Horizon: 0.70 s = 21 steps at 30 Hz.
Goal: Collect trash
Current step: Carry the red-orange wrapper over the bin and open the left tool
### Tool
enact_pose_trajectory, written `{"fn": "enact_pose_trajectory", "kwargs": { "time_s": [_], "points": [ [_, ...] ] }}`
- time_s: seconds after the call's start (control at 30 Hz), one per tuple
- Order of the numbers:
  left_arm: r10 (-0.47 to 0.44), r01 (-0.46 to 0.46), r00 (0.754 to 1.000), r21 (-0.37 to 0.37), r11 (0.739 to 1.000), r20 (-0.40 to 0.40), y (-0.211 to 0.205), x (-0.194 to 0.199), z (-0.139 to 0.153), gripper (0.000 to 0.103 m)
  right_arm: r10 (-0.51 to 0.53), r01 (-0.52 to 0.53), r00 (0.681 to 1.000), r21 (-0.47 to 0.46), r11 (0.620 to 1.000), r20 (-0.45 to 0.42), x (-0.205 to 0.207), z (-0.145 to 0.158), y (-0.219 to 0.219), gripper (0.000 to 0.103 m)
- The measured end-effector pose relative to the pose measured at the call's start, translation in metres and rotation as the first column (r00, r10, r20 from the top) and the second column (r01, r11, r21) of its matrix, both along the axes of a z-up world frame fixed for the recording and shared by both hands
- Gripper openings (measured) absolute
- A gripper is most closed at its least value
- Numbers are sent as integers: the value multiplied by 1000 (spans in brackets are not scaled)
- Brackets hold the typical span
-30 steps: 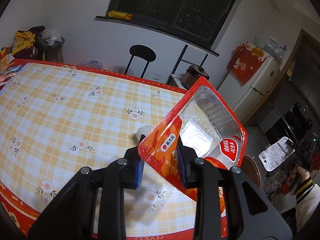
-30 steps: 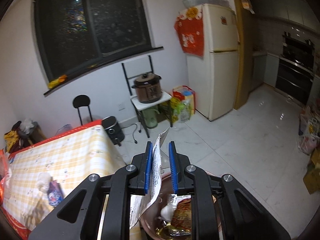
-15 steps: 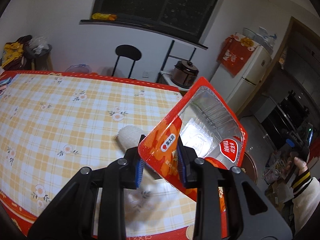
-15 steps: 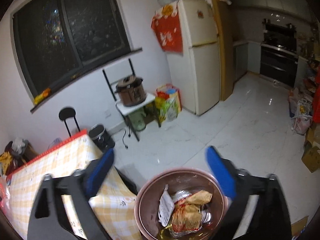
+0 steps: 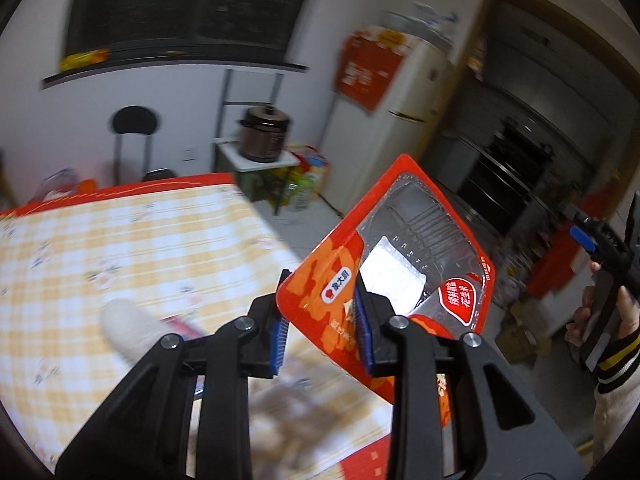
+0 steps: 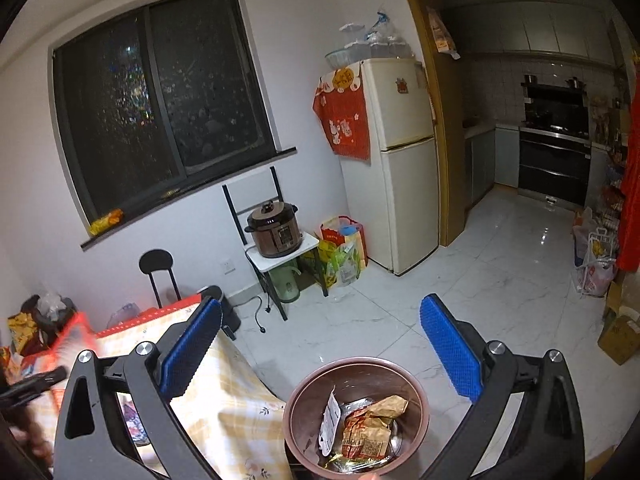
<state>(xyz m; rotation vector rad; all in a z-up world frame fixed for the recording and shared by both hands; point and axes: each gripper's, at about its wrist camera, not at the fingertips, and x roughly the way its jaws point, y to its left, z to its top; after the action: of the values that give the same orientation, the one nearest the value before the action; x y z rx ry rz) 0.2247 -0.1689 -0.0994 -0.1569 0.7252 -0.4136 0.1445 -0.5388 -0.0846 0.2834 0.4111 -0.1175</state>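
Trash is mid-transfer: a red snack packet (image 5: pixel 384 276) is clamped in the left tool (image 5: pixel 320 320) and must next be carried over the bin (image 6: pixel 356 416), beneath the emptied, wide-open right tool (image 6: pixel 320 356).

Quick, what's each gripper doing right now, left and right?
Left gripper: shut on the red snack package.
Right gripper: open, jaws just spread, nothing between them, above the trash bin.

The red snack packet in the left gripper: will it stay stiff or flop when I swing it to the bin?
The red snack packet probably stays fairly stiff: it stands up unsupported above the left gripper, perhaps braced by the clear tray inside. It looks nearly empty, so likely light. Its glossy film may slip; only one corner is pinched.
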Motion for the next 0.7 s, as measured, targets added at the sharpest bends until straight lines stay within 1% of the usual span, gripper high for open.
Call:
{"fn": "enact_pose_trajectory", "kwargs": {
  "time_s": [0.1,0.17,0.2,0.33,0.43,0.47,0.53,0.57,0.6,0.63,0.7],
  "points": [
    [-76,76,997,7,997,-4,-44,14,-6,31,3,-3,1000,25,1000,-3,-17,2,-13,98],
    [-115,115,993,6,993,-9,-71,23,-10,31,-15,15,1000,25,1000,-8,-27,1,-21,98],
    [-145,145,989,7,989,-12,-92,29,-13,31,-20,21,1000,25,999,-10,-31,0,-25,98],
    [-212,212,977,15,977,-14,-151,49,-24,31,-47,47,999,28,998,-21,-47,-3,-47,98],
    [-239,240,971,33,970,-18,-190,66,-32,32,-73,74,997,23,997,-29,-58,-6,-65,98],
    [-247,248,969,34,968,-21,-202,71,-34,34,-83,83,996,22,996,-32,-60,-7,-71,98],
    [-272,272,962,35,962,-14,-223,77,-37,61,-103,104,994,24,994,-38,-64,-9,-83,98],
    [-286,286,958,28,958,-1,-231,78,-36,81,-110,111,993,24,994,-39,-65,-10,-87,98],
    [-301,300,953,23,954,24,-238,76,-34,86,-117,118,992,27,993,-37,-66,-11,-93,98],
    [-306,305,951,35,952,40,-243,74,-32,87,-121,122,992,31,992,-36,-67,-12,-96,98],
    [-301,297,952,71,952,59,-247,72,-26,93,-124,126,992,40,991,-33,-64,-14,-99,98]
  ]
}}
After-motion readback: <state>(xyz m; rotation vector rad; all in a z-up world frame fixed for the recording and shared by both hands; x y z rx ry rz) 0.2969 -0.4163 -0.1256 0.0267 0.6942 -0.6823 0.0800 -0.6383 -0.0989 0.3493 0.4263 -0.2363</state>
